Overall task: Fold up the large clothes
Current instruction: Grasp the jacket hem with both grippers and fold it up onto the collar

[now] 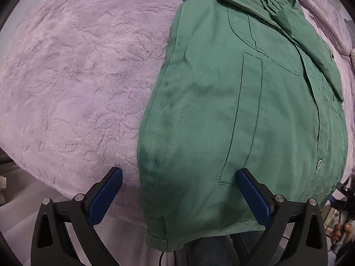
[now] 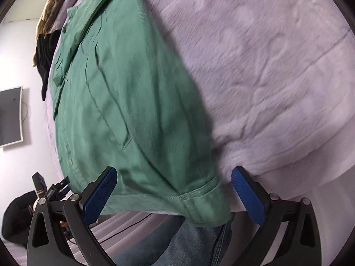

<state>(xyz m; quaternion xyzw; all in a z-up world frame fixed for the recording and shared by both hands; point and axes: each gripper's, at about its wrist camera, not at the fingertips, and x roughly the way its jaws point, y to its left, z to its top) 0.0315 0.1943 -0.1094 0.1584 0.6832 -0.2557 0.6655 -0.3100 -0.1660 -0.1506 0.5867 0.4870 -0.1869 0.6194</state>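
A green button-up shirt lies on a lilac plush bedspread, its sides folded in and the collar at the far end. Its hem and a cuff hang over the near bed edge. My left gripper is open, and its blue pads straddle the shirt's lower left corner without touching it. In the right wrist view the same shirt runs away to the upper left. My right gripper is open too, with the cuffed lower right corner between its fingers, not clamped.
The bedspread stretches wide on both sides of the shirt. A person's jeans show under the bed edge. Dark and tan clothes are piled at the bed's far end, and a wall screen hangs to the left.
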